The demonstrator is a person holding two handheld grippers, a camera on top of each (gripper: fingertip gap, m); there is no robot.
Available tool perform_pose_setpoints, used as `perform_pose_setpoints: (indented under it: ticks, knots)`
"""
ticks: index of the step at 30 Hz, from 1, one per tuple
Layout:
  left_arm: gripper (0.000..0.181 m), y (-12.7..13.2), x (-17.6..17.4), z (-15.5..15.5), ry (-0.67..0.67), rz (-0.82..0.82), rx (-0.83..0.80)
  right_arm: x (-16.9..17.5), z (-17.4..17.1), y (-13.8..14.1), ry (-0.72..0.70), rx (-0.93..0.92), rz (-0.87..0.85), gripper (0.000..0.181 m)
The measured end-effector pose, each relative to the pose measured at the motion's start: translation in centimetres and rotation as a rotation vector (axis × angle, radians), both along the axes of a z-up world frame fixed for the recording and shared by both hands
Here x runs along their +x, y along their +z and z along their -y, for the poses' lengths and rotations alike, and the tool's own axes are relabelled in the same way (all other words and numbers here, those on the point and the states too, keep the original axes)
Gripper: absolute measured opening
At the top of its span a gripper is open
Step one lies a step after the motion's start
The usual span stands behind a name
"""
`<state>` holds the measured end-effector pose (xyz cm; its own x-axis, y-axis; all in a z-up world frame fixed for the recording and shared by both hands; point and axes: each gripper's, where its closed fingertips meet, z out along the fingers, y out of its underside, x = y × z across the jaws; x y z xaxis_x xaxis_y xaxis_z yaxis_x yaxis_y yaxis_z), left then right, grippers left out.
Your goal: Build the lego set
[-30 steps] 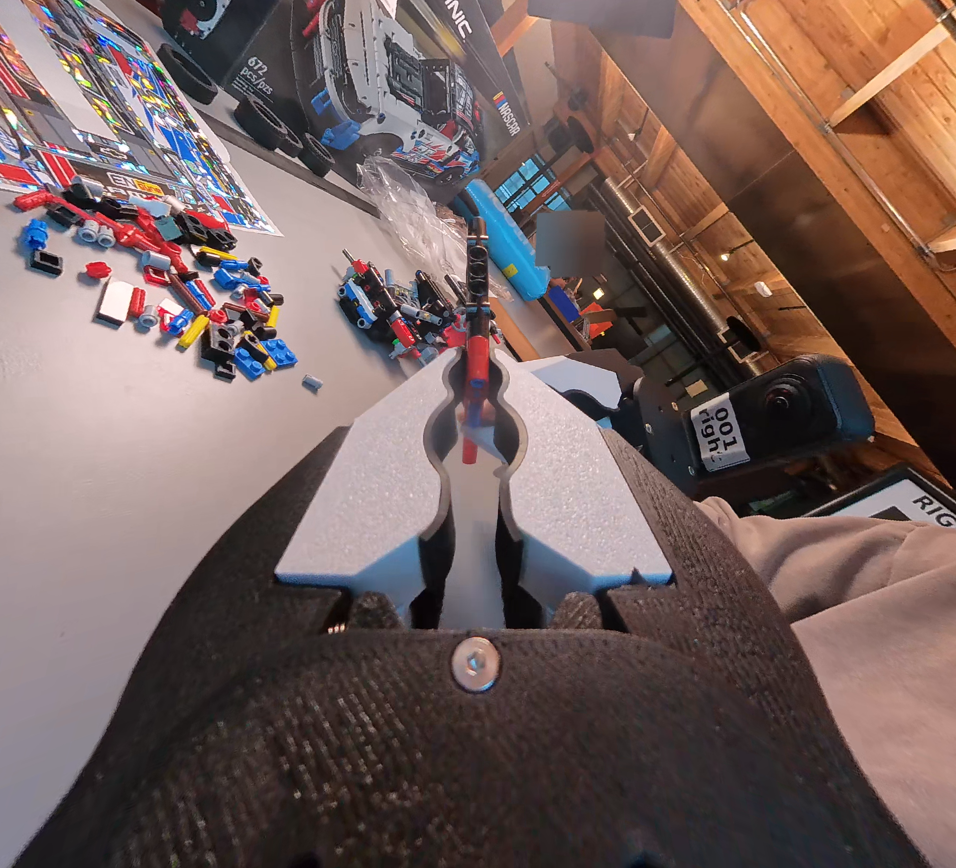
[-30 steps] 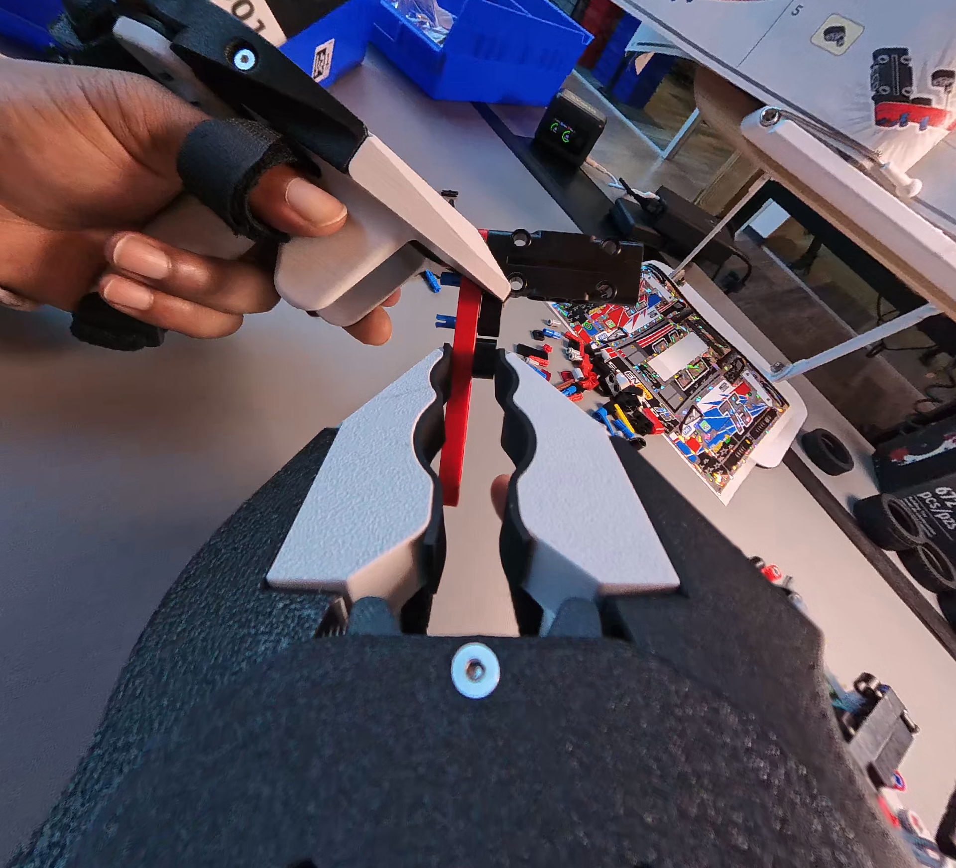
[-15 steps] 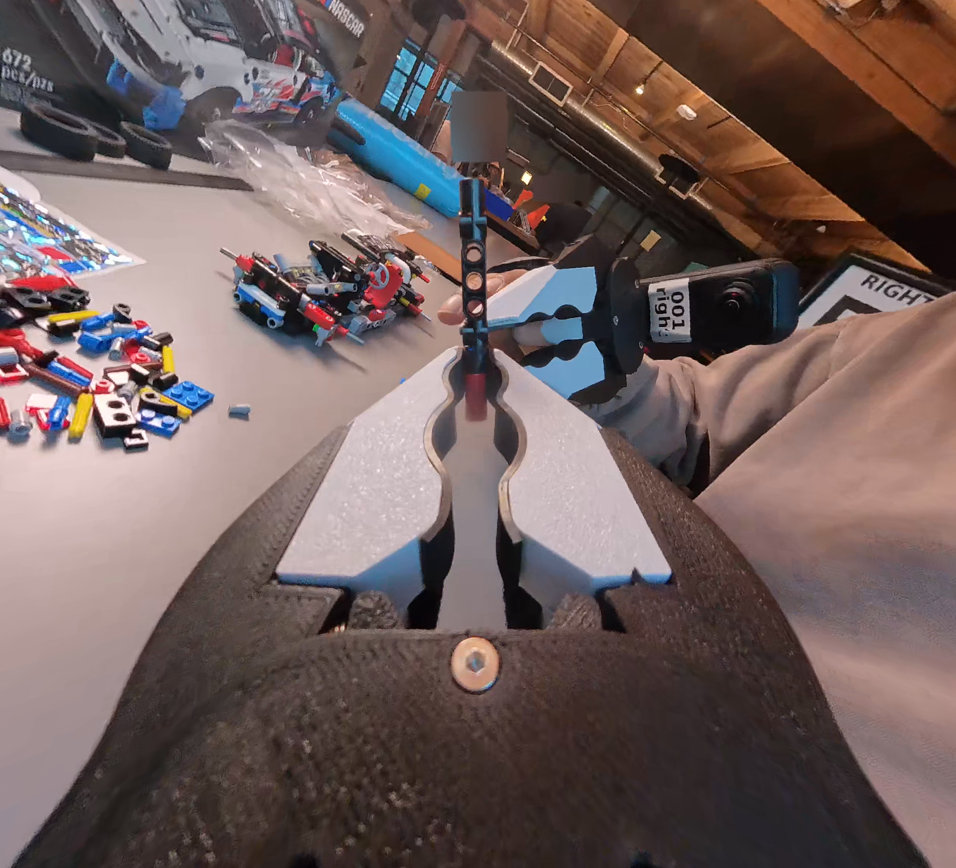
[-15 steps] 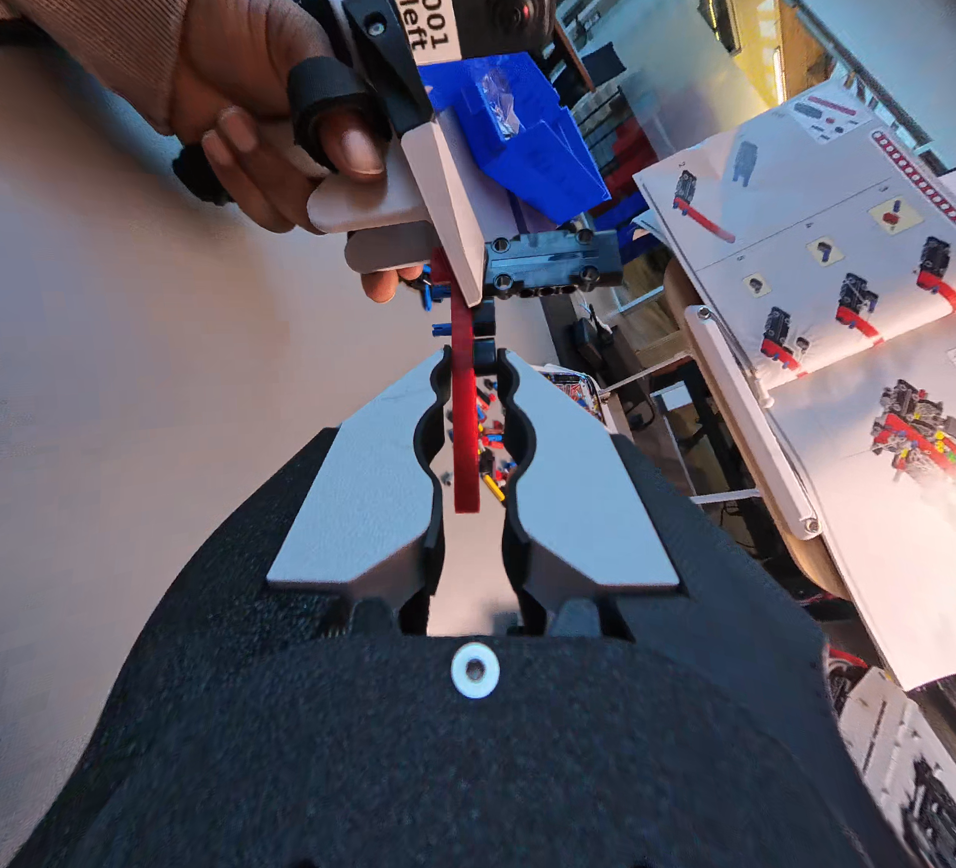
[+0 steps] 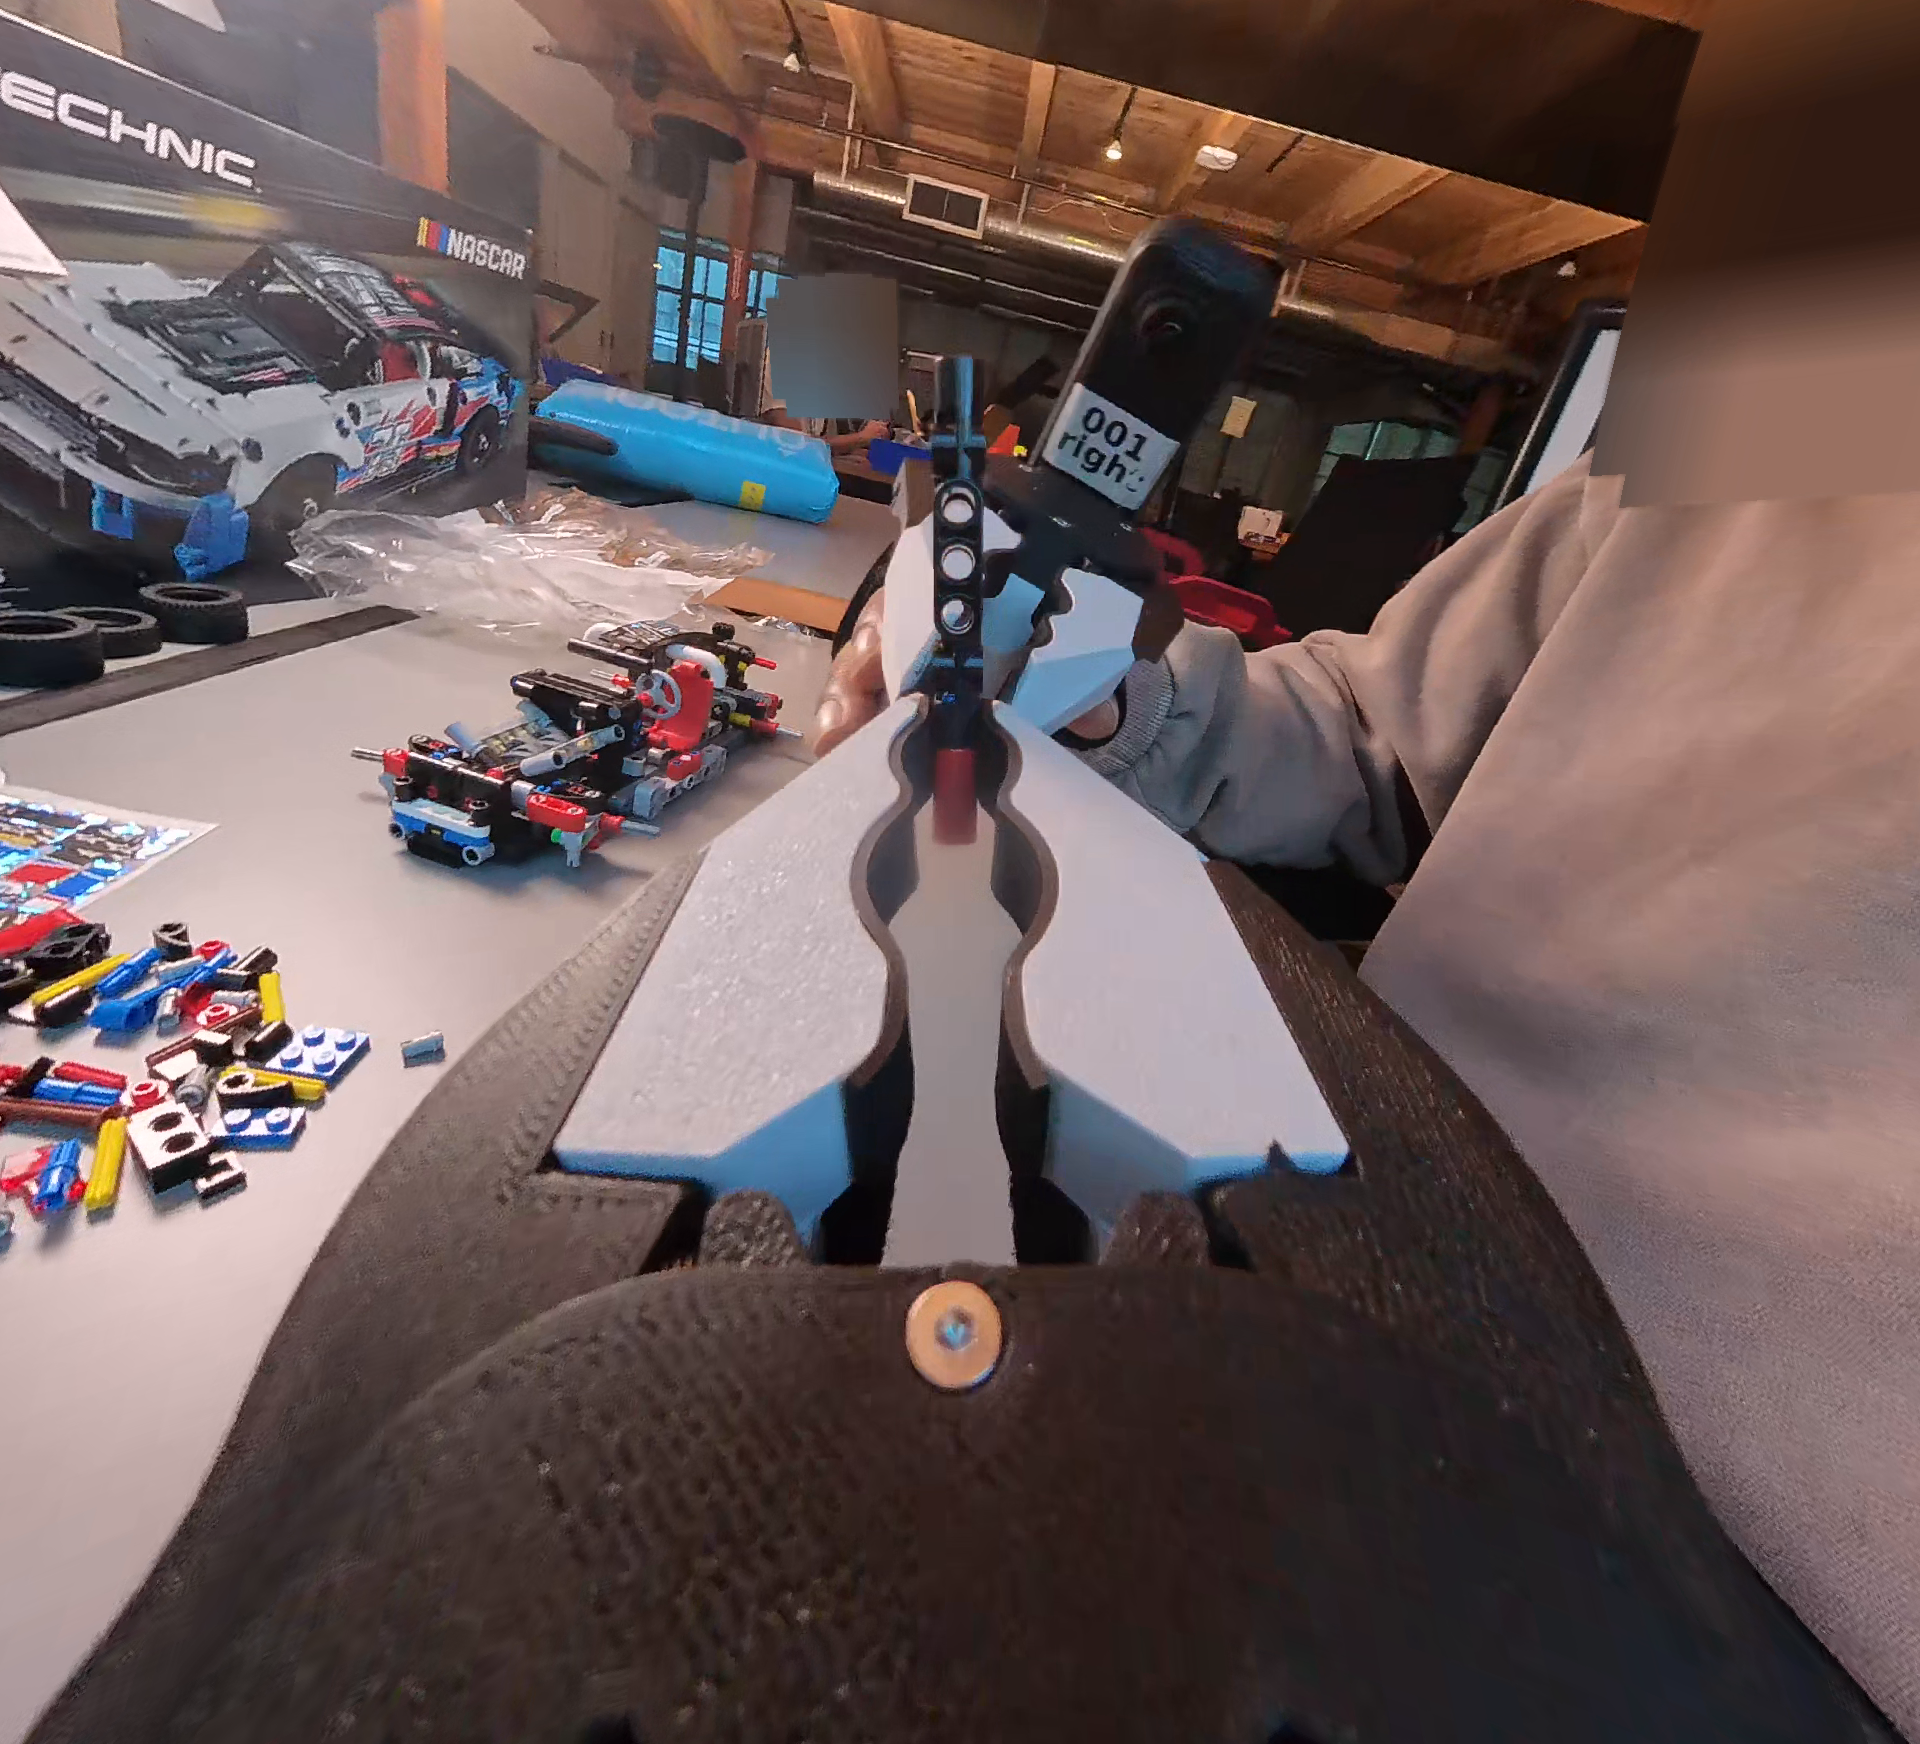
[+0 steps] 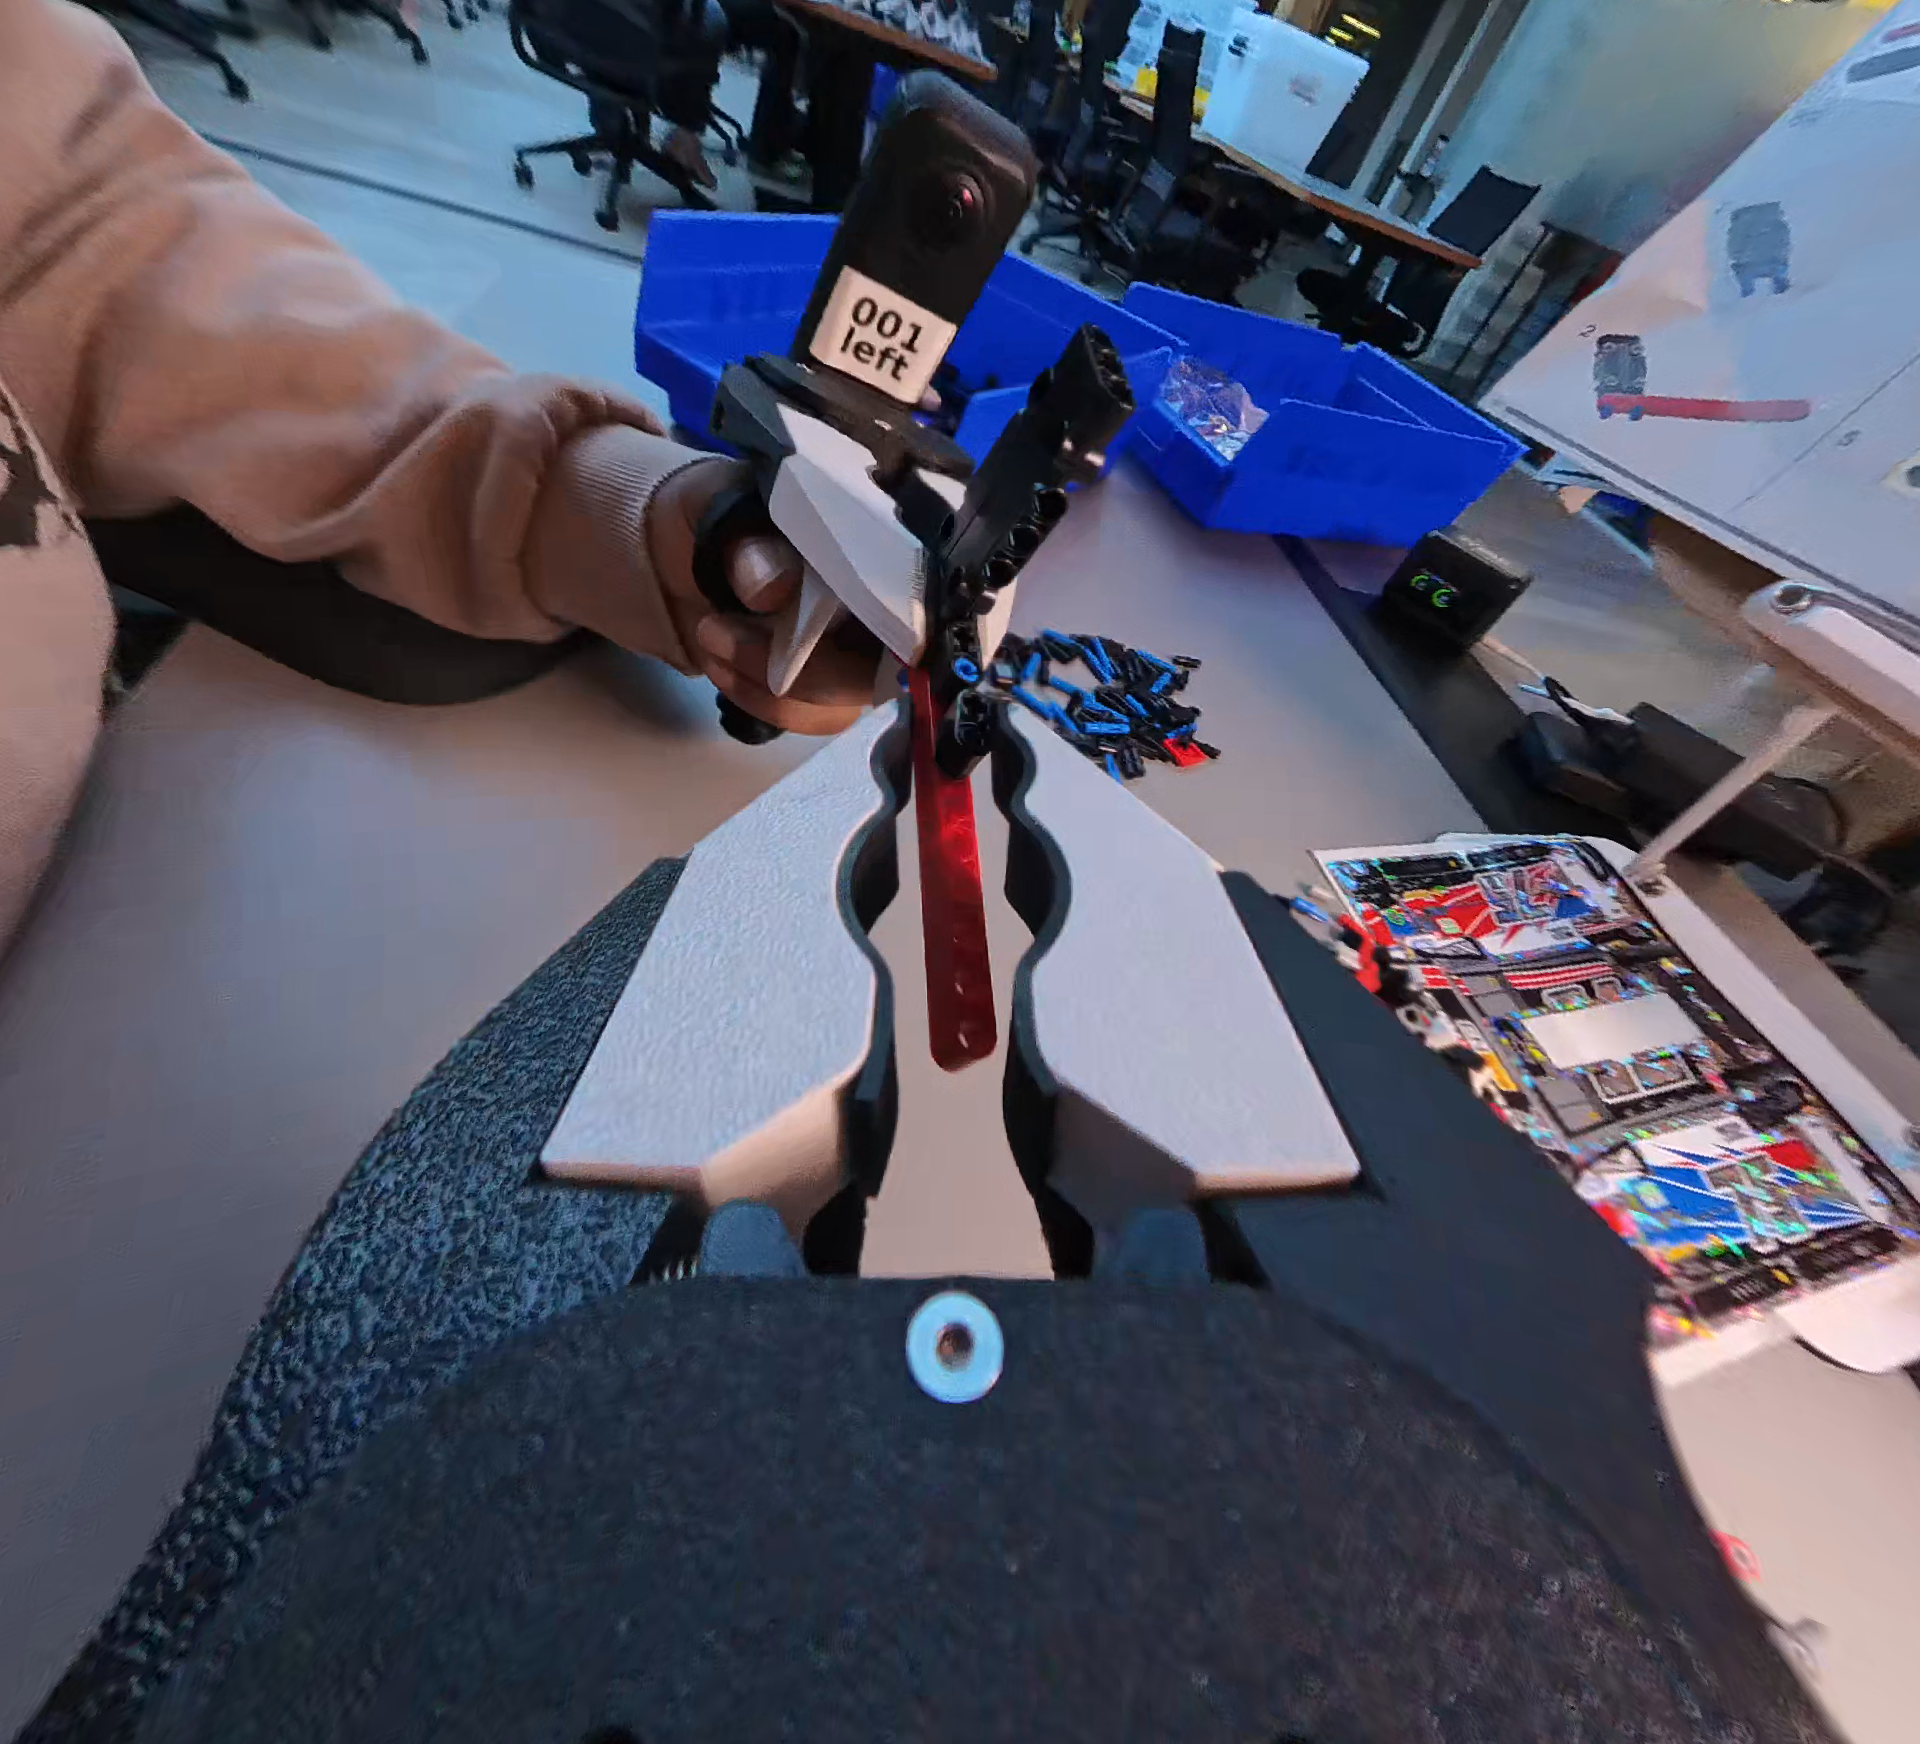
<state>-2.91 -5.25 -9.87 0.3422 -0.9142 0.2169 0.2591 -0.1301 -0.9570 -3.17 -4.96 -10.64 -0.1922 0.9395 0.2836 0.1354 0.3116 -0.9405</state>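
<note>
A small sub-assembly, a long red beam (image 6: pixel 954 915) with a black holed beam (image 6: pixel 1029 489) fixed at its far end, is held in the air between both grippers. My right gripper (image 6: pixel 948 728) is shut on the red beam, which runs back between its fingers. My left gripper (image 5: pixel 953 718) is shut on the other end, with the red tip (image 5: pixel 953 795) between its fingers and the black beam (image 5: pixel 957 551) standing above them. Each gripper shows in the other's view, tip to tip: the left (image 6: pixel 914 645) and the right (image 5: pixel 1039 614).
A partly built car chassis (image 5: pixel 582 738), loose bricks (image 5: pixel 156 1071), tyres (image 5: pixel 104 634), a plastic bag (image 5: pixel 499 551) and the set's box (image 5: pixel 239 364) lie on the grey table. A pile of blue and black pins (image 6: pixel 1101 697), blue bins (image 6: pixel 1299 437), a sticker sheet (image 6: pixel 1610 1050) and an instruction booklet (image 6: pixel 1766 344) stand near it. My two grippers' fingertips are within a few centimetres of each other.
Both grippers have turned together with the assembly still held between them. The black beam, level in the right wrist view before, now slants up and away.
</note>
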Motion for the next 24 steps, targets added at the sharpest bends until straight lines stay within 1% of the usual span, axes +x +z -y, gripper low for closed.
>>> perform_pose_setpoints:
  ticks: [6,9,15,21,24]
  knots:
    - [0.005,0.6,0.4,1.2,-0.044,-0.005,0.054,0.4,1.2,0.9,0.119,-0.164,-0.053,0.007]
    - [0.005,0.7,0.5,1.5,-0.060,-0.005,0.065,0.6,1.7,1.0,0.161,-0.181,-0.068,0.006]
    - [0.005,0.7,0.6,1.6,-0.060,-0.008,0.076,0.7,1.8,1.0,0.172,-0.189,-0.058,0.006]
    - [0.005,1.3,0.6,2.1,-0.048,-0.024,0.131,0.7,2.3,1.7,0.200,-0.282,-0.068,0.005]
    - [0.005,1.3,0.5,2.3,-0.036,-0.059,0.160,0.6,2.5,1.7,0.201,-0.288,-0.062,0.005]
